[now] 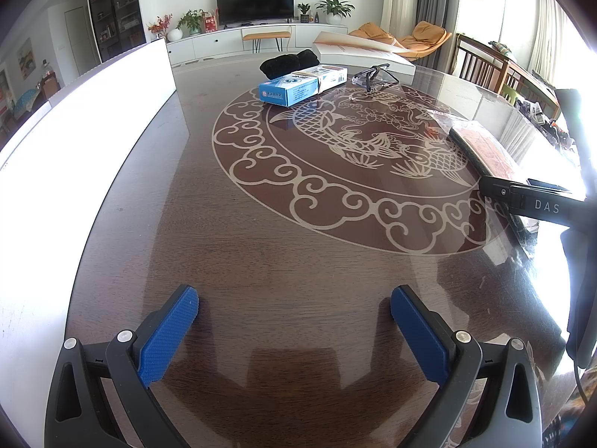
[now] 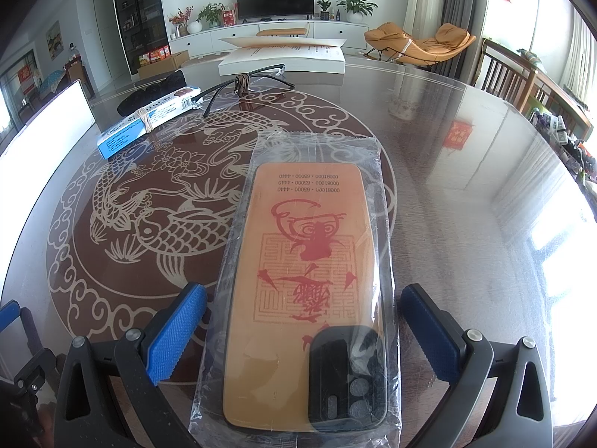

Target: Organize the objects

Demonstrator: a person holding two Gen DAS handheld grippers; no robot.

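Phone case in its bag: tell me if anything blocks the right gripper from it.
Nothing visible does. The phone case lies flat between the open right gripper's fingers, neither pad touching its bag.

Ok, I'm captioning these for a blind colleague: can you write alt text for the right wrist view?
A bagged phone case lies on a carp-patterned table between the open blue fingers of the right hand-held gripper. Beyond it lie a blue box and glasses.
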